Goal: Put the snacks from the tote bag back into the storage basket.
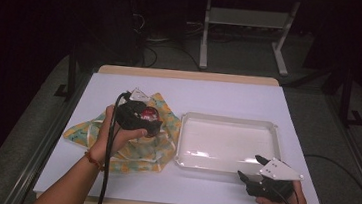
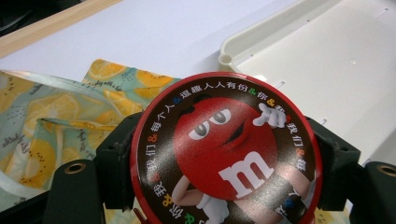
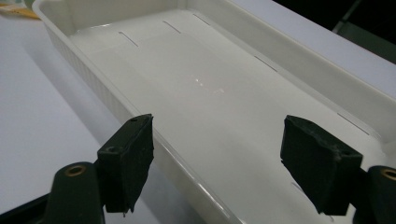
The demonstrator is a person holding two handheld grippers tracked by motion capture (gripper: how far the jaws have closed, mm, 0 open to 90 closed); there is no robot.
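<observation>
One round tin (image 2: 226, 154) sits clamped above lemon-print cloth (image 2: 51, 116), beside white tray (image 2: 327, 60).

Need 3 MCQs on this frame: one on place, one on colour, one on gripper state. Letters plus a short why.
1. Where does the white tray lie relative to the lemon-print cloth?
A. to the right of it
B. on top of it
C. to the left of it

2. What colour is the rim of the round tin?
A. blue
B. red
C. green

3. What state is the right gripper in?
A. shut on the tray's rim
B. shut on the cloth
C. open, holding nothing

Answers:
1 A: the high view shows the tray beside the cloth, on the table's right half.
2 B: the left gripper view shows a red edge around the lid.
3 C: the right gripper view shows its jaws wide apart over the tray's near corner, while the left gripper clamps the tin.
</observation>
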